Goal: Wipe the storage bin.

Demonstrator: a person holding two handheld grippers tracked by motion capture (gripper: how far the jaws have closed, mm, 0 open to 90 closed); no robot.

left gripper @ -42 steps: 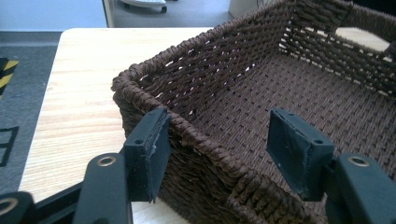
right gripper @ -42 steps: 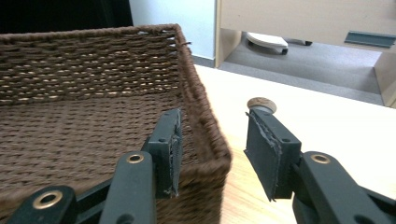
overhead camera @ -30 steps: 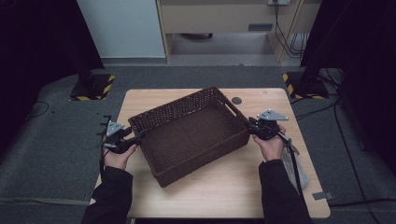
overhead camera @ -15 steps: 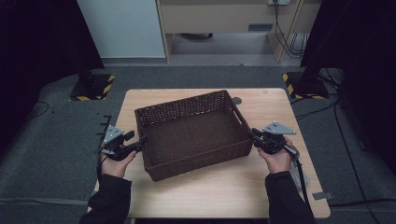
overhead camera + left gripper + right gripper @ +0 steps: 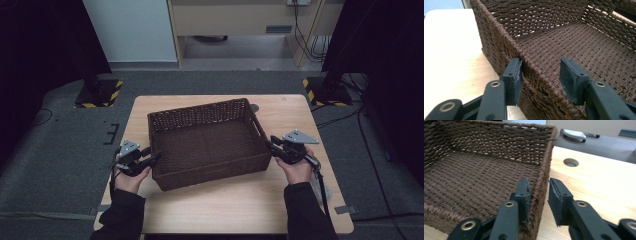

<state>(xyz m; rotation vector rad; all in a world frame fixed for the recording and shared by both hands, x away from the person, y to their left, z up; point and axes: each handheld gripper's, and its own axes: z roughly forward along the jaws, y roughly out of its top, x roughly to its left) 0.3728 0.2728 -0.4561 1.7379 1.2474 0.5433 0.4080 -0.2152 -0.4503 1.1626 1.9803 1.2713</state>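
A dark brown wicker basket [image 5: 200, 107] stands empty on the wooden table [image 5: 225, 205], nearly square to its edges. My left gripper [image 5: 156, 156] straddles the basket's left wall. In the left gripper view the jaws [image 5: 540, 67] have just been closing around the rim [image 5: 534, 67]: the outer pad rests against the wall, the inner pad stands clear inside. My right gripper [image 5: 270, 142] straddles the right wall. Its jaws [image 5: 539, 187] have just been opening, with the basket rim [image 5: 541, 182] between them, the inner pad against the weave and the outer pad a sliver off.
A round cable hole [image 5: 254, 107] sits in the tabletop just behind the basket's far right corner. Bare wood lies in front of the basket. On the floor, black stands with yellow-striped bases [image 5: 97, 92] [image 5: 327, 90] flank the table.
The basket has swung clockwise from a skewed lie to nearly square with the table. Both hands have come toward the near edge. The left jaws have narrowed and the right jaws have eased apart.
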